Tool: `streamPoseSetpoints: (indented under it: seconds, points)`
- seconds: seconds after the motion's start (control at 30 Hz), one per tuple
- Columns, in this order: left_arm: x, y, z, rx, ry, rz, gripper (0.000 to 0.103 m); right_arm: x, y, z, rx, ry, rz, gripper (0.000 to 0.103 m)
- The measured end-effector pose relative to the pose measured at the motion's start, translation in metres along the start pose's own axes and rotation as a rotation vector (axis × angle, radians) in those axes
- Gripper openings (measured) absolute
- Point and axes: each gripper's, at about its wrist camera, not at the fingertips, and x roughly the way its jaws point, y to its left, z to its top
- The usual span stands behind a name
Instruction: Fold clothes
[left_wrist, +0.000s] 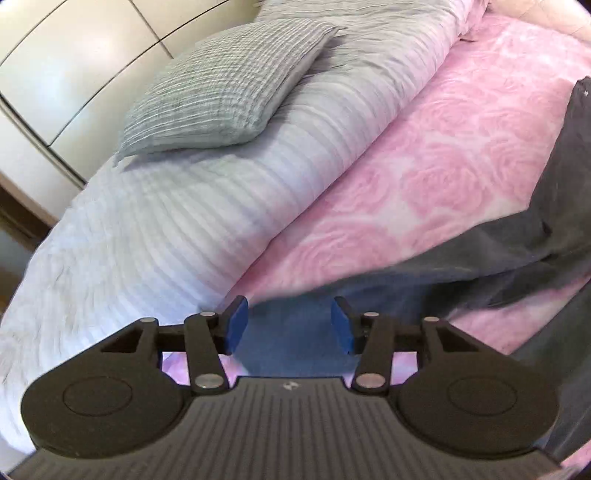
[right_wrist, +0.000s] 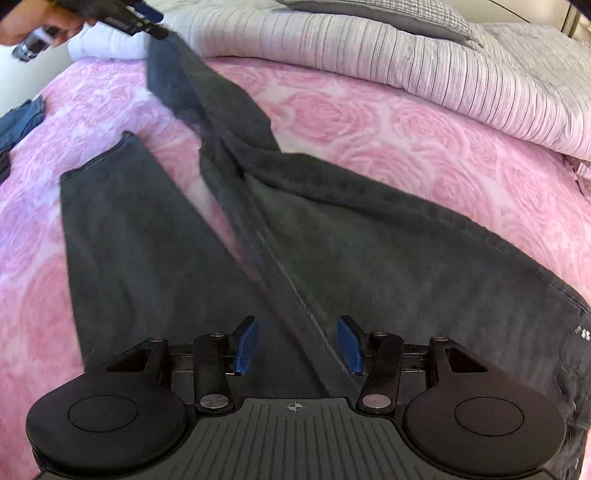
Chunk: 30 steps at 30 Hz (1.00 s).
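"Which step was in hand?"

"The lengthwise fold, as I judged it. The dark trousers lay on the pink rose bedspread, one leg flat with its hem toward the far side, the other twisted and rising at its end toward the left gripper."

"Was that leg held?"

"It did not look so. The left pads stood moderately apart with their inner faces bare; blurred blue-grey cloth showed between and beyond them, not pinched as far as I could tell. The right gripper hung over the crotch seam near the waist, jaws just as wide, holding nothing."

"And the next move?"

"Probably a firm pinch on the raised leg's hem, then carrying it across so that it lay seam to seam on the flat leg — the twist needed shaking out first."

"What couldn't you make out?"

"The waistband ran out of frame at the lower right. The raised leg's end was smeared by motion, and the hand holding the left gripper was cut off by the corner. More clothes sat at the bedspread's left edge — too little showed to name them."
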Motion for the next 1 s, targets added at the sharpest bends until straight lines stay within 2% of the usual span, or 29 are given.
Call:
streamPoseSetpoints:
  seconds: [0.1, 0.27, 0.3, 0.4, 0.47, 0.53, 0.57, 0.63, 0.67, 0.8, 0.87, 0.9, 1.0]
  points:
    - [-0.005, 0.002, -0.037, -0.084, 0.057, -0.026, 0.050, -0.013, 0.011, -0.015, -0.036, 0.011, 0.006, 0.051]
    - [-0.001, -0.030, -0.106, -0.276, 0.228, -0.277, 0.051, -0.024, 0.033, -0.042, -0.116, 0.051, 0.002, 0.051]
    - [0.005, -0.040, -0.116, -0.289, 0.265, -0.310, 0.051, -0.026, 0.038, -0.047, -0.131, 0.059, 0.000, 0.051]
    - [0.023, -0.063, -0.138, -0.317, 0.344, -0.341, 0.050, -0.032, 0.047, -0.064, -0.166, 0.081, -0.023, 0.052]
    - [0.027, -0.071, -0.144, -0.353, 0.355, -0.340, 0.050, -0.040, 0.052, -0.077, -0.198, 0.089, -0.057, 0.053]
    - [0.020, -0.077, -0.148, -0.367, 0.349, -0.328, 0.039, -0.048, 0.056, -0.093, -0.228, 0.096, -0.096, 0.062]
    - [0.016, -0.078, -0.148, -0.369, 0.341, -0.338, 0.016, -0.051, 0.058, -0.102, -0.252, 0.100, -0.120, 0.065]
    - [0.002, -0.077, -0.147, -0.385, 0.311, -0.340, 0.015, -0.055, 0.064, -0.117, -0.329, 0.117, -0.168, 0.073]
    - [-0.006, -0.076, -0.147, -0.394, 0.295, -0.338, 0.015, -0.055, 0.068, -0.125, -0.383, 0.128, -0.193, 0.073]
    - [-0.042, -0.061, -0.155, -0.485, 0.269, -0.356, 0.014, -0.038, 0.085, -0.160, -0.735, 0.127, -0.339, 0.074]
    - [-0.057, -0.056, -0.161, -0.512, 0.276, -0.366, 0.015, -0.025, 0.086, -0.167, -0.839, 0.127, -0.368, 0.074]
    - [-0.064, -0.055, -0.164, -0.531, 0.283, -0.372, 0.015, -0.021, 0.083, -0.165, -0.823, 0.137, -0.352, 0.073]
    - [-0.094, -0.053, -0.176, -0.581, 0.313, -0.392, 0.015, -0.017, 0.077, -0.155, -0.759, 0.168, -0.264, 0.043]
